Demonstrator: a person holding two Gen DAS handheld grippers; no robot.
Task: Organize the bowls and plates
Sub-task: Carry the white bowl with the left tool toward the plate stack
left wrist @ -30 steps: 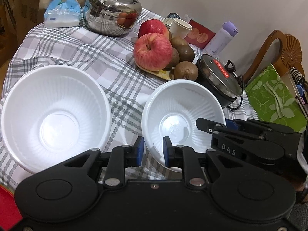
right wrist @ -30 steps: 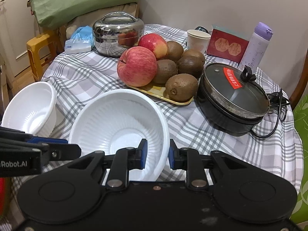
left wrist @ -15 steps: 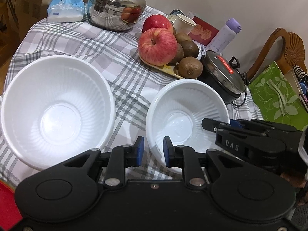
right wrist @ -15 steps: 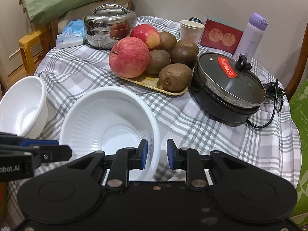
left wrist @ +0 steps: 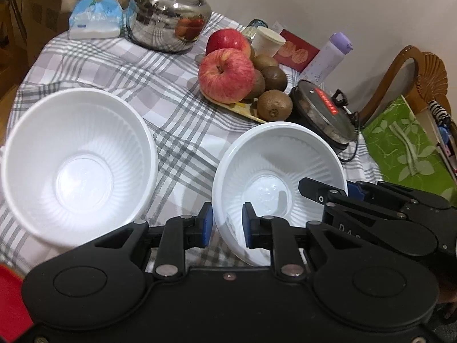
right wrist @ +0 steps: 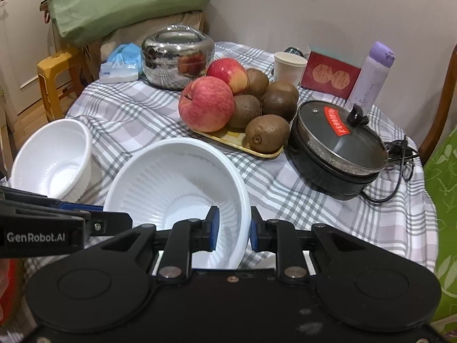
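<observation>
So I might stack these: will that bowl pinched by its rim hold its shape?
Probably flexes: the bowl looks like thin ribbed plastic. Likely very light, since the right gripper tilts it by the rim alone. It could slip.

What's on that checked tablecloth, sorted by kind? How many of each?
White bowls: 2
Apples: 2
Kiwis: 5
Pots: 2
Paper cup: 1
Purple bottle: 1
Red box: 1
Tissue pack: 1
Total: 15
</observation>
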